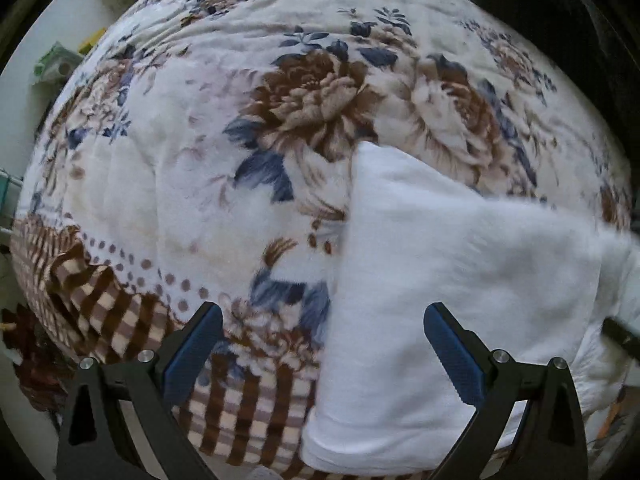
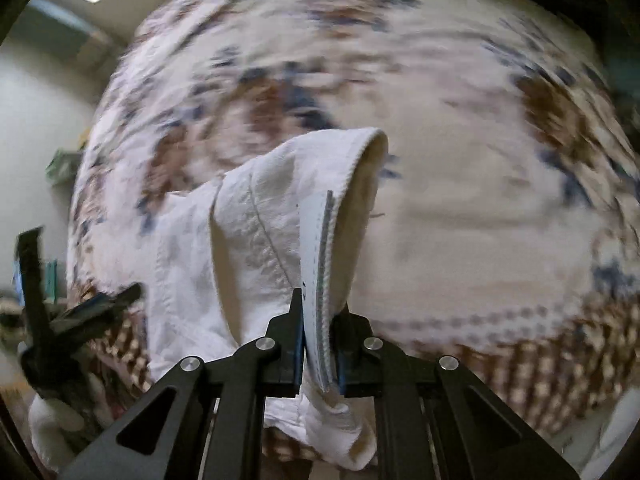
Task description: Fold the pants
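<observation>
One pair of white pants [image 1: 440, 280] is lying on a floral blanket [image 1: 240, 120], with part of the cloth lifted off it. In the right wrist view the right gripper [image 2: 320, 344] is pinching the hemmed edge of the pants [image 2: 280, 232], its blue-padded fingers [image 2: 297, 344] pressed together on the fabric, which is arching up and hanging in folds to the left. In the left wrist view the left gripper [image 1: 324, 320] is hovering with its fingers spread wide, holding nothing, the right-hand pad [image 1: 452, 348] lying over the white cloth and the other over the blanket's brown checked border [image 1: 248, 412]. That spread gripper [image 2: 92, 308] is also showing at the left edge of the right wrist view, beside the blurred blanket [image 2: 460, 160].
</observation>
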Demonstrator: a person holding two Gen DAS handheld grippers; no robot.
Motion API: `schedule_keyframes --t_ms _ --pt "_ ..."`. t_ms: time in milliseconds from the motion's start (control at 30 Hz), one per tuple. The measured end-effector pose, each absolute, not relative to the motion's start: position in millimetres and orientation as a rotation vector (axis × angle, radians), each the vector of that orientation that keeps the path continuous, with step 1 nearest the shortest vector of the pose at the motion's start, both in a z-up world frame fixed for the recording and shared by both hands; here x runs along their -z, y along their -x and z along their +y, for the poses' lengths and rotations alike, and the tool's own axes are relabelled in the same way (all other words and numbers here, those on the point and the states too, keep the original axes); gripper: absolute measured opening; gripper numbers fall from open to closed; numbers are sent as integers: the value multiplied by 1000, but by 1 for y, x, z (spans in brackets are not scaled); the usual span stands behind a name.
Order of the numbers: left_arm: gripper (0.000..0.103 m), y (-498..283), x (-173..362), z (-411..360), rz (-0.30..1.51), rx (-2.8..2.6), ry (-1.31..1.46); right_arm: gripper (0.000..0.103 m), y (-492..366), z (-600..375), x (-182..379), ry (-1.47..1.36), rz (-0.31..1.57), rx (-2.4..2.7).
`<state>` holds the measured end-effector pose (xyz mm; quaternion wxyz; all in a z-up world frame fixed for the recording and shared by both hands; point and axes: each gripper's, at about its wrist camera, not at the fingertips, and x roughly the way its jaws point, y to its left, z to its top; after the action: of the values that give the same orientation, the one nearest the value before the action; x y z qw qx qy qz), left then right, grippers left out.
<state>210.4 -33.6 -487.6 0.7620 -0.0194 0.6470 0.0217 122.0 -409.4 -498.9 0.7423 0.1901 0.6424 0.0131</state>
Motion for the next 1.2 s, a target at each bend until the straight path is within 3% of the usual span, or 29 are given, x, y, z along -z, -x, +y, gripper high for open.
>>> schedule_keyframes --t_ms 67,133,267,367,400,433,500,533,567,600,733,800,833,867,900,933,1200 --pt "103 -220 492 -30 1411 -26 87 19 -122 -441 534 -520 1544 -29" --pt "103 -231 499 -32 1420 1 114 35 -122 -460 569 -640 1646 -9" --pt "103 -257 513 -39 1422 80 181 62 -125 -478 579 -735 1595 -6" --pt "101 -285 546 -46 1502 148 254 70 -132 -490 589 -865 1531 -8" --pt "85 -292 554 -48 1518 162 276 70 -135 -492 595 -887 1528 -5" --pt "55 -299 561 -48 1520 175 308 70 -139 -493 602 -900 1532 -1" --pt "40 -308 570 -46 1518 184 347 69 -145 -493 617 -914 1553 -1" --pt "32 -310 570 -44 1506 172 345 63 -149 -488 621 -909 1538 1" --pt "31 -312 572 -38 1505 153 360 36 -150 -487 621 -884 1521 1" --pt "30 -313 575 -29 1504 131 399 27 -153 -484 617 -765 1527 38" --pt "34 -314 583 -13 1513 114 474 28 -162 -474 623 -714 1559 19" --pt "36 -307 568 -19 1504 135 444 34 -165 -473 617 -711 1582 3" --pt "40 -302 561 -21 1501 155 446 40 -169 -469 616 -724 1592 3" --pt "45 -295 553 -22 1498 181 462 58 -165 -472 612 -763 1597 1" --pt "68 -288 547 -21 1501 197 480 72 -159 -474 608 -794 1585 1" --pt "90 -276 540 -20 1504 213 505 74 -149 -478 603 -821 1570 7" --pt "90 -180 557 -15 1671 211 571 74 -40 -477 593 -1168 1585 155"
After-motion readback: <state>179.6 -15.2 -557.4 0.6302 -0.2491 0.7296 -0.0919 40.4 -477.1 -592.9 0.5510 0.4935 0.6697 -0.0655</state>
